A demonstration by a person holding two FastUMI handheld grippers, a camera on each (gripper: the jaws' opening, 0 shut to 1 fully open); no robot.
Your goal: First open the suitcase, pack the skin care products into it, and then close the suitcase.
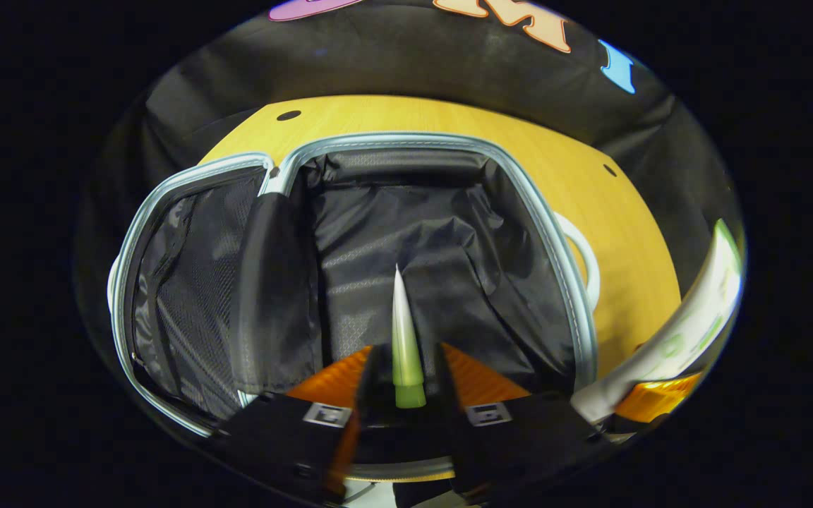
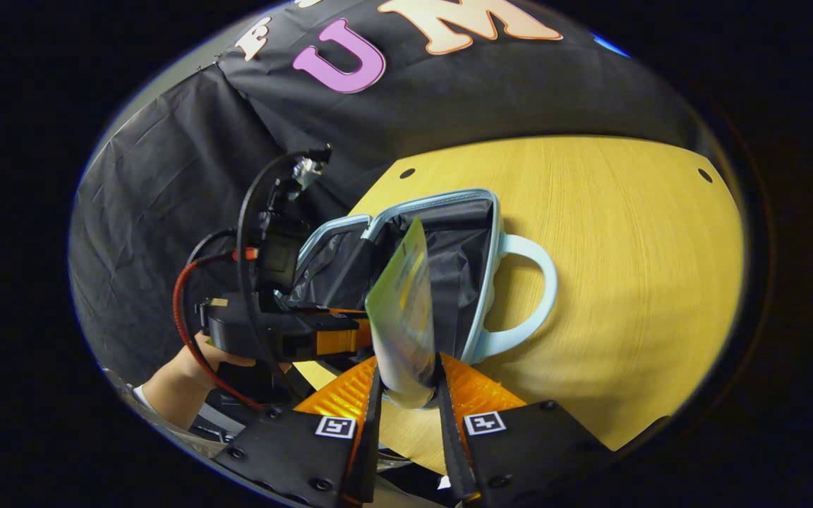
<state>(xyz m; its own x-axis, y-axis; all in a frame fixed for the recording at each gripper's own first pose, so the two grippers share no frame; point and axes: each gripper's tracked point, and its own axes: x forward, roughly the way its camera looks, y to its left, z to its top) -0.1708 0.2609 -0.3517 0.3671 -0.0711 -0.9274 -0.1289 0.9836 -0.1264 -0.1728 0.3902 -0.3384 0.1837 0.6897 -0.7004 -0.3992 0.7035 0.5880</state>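
Note:
The suitcase [image 1: 442, 233] lies open on the wooden table, its black lining showing inside a light blue rim. My left gripper [image 1: 406, 367] hovers over the open main compartment, shut on a slim green-and-white tube [image 1: 403, 331] seen edge-on, pointing away. A second white-and-green tube [image 1: 696, 317] enters at the right edge. In the right gripper view my right gripper [image 2: 406, 381] is shut on that wide white tube [image 2: 403, 310], held just in front of the suitcase [image 2: 449, 247]. The left gripper [image 2: 286, 331] and the hand [image 2: 181, 374] holding it sit to the left of it.
The suitcase's light blue handle [image 2: 526, 296] sticks out toward the bare wooden table [image 2: 625, 268]. Its mesh-lined lid [image 1: 188, 296] lies flat to the left. Small holes [image 1: 288, 115] mark the table's far edge, and the black cloth wall stands behind.

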